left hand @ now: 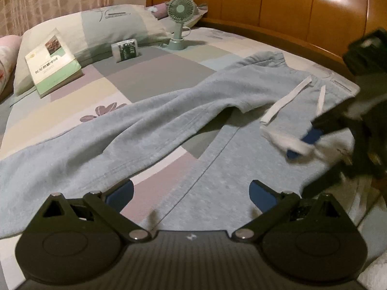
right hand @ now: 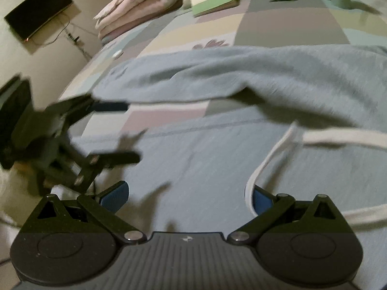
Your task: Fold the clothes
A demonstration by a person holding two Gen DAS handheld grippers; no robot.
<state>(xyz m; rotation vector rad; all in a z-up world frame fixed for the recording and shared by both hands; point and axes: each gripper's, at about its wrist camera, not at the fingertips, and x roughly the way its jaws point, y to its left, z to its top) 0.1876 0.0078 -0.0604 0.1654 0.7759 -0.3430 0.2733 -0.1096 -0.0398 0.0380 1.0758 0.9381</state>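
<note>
Light blue sweatpants [left hand: 154, 123] lie spread on the bed, waistband toward the headboard at right, with white drawstrings [left hand: 285, 101] on top. The far leg is bunched and raised; the near leg runs toward me. My left gripper [left hand: 191, 193] is open and empty just above the near leg. My right gripper [left hand: 304, 142] shows blurred at the right, over the waist area. In the right wrist view the right gripper [right hand: 188, 198] is open above the pants [right hand: 217, 164]; a drawstring [right hand: 266, 166] loops against its right finger. The left gripper [right hand: 130, 133] is open there too.
A patchwork bedsheet [left hand: 150, 72] covers the bed. A book [left hand: 52, 62], a small box [left hand: 125, 49] and a green desk fan [left hand: 180, 19] stand near the pillow [left hand: 116, 24]. A wooden headboard [left hand: 290, 7] runs behind. A pink folded quilt [right hand: 140, 2] lies far left.
</note>
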